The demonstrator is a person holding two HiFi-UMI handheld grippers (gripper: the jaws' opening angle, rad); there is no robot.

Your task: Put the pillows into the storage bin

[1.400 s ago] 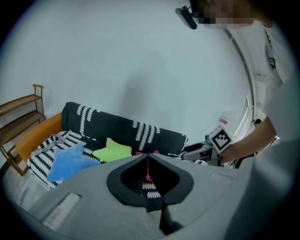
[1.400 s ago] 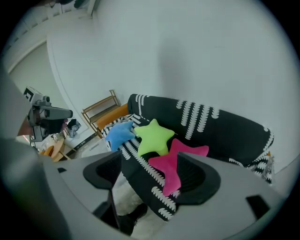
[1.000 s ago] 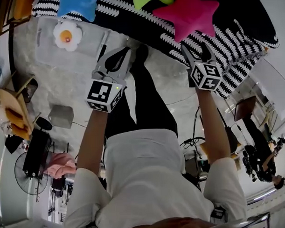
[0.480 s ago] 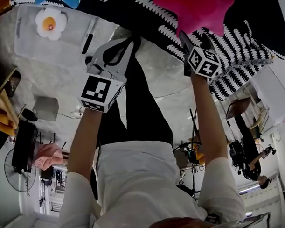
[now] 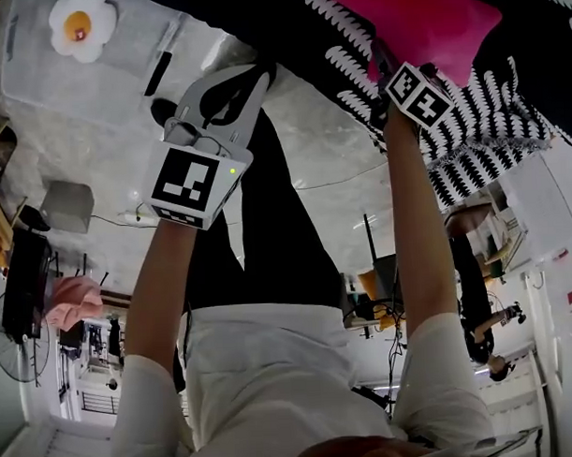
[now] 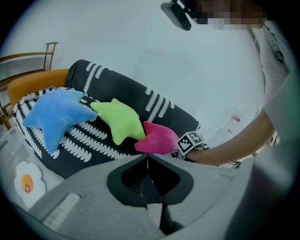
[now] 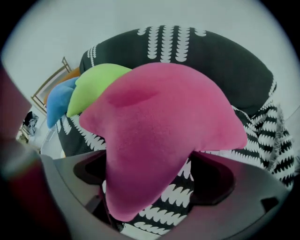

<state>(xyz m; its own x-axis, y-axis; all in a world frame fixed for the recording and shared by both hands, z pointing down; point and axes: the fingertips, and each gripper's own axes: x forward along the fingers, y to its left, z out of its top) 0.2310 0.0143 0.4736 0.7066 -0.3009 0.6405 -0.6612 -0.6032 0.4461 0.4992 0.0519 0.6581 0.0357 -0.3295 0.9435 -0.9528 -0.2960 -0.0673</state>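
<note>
The pink pillow (image 7: 159,136) fills my right gripper's (image 5: 400,67) view and hides its fingertips. The jaws stand apart with the pillow's lower point between them. The green pillow (image 7: 96,84) and blue pillow (image 7: 58,101) lie beyond-left on the sofa (image 7: 225,70). Both my arms reach forward. My left gripper (image 6: 149,161) is closed and empty. The storage bin (image 5: 122,79) sits ahead-left of it on the grey floor (image 5: 330,146).

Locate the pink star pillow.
Right gripper view: pink pillow on the patterned sofa, right of the green pillow, tip between the right gripper's open jaws.
</note>
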